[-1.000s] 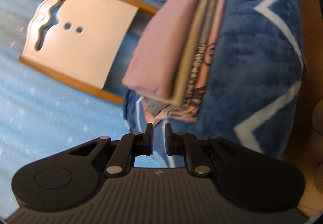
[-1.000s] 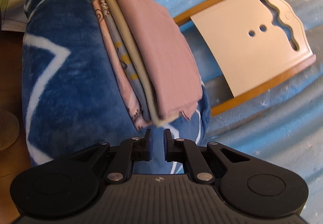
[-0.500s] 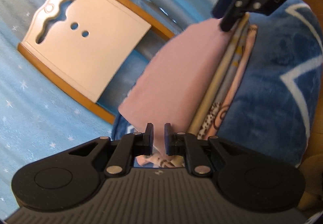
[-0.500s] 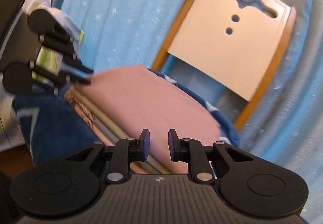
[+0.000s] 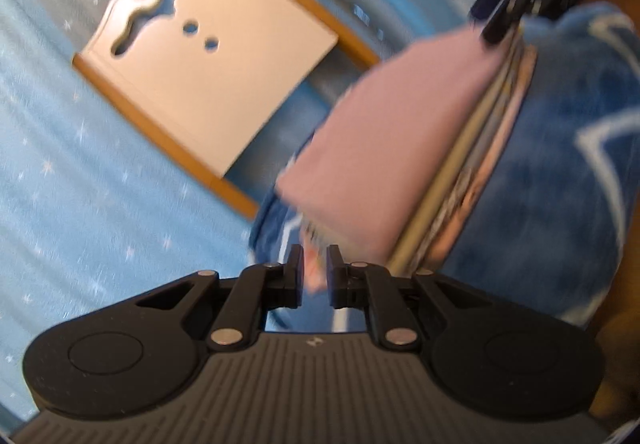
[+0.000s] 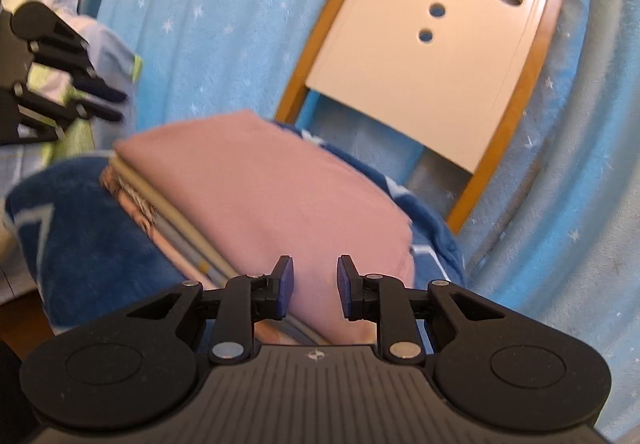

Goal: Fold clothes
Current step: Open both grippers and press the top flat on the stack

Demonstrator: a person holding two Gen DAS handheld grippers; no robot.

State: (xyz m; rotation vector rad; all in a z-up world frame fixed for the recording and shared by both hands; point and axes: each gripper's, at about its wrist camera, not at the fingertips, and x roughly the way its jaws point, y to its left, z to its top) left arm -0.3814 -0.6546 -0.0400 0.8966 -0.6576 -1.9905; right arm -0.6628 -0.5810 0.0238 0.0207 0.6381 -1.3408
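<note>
Light blue starred bedspread (image 6: 224, 28) fills the ground ahead of both tools, with a cream chair back (image 6: 432, 56) beyond the right gripper (image 6: 312, 290). A folded dark blue blanket (image 5: 560, 180) carries the stack of folded clothes (image 6: 264, 196), pink piece on top, just ahead of the right gripper's parted, empty jaws. Left gripper (image 5: 314, 280) at the stack's opposite end, jaws narrow, a pink fabric edge showing in the gap; grip uncertain through blur.

A neat stack of folded clothes (image 6: 256, 180) (pink piece on top) lies on a blue blanket (image 6: 80, 228).
</note>
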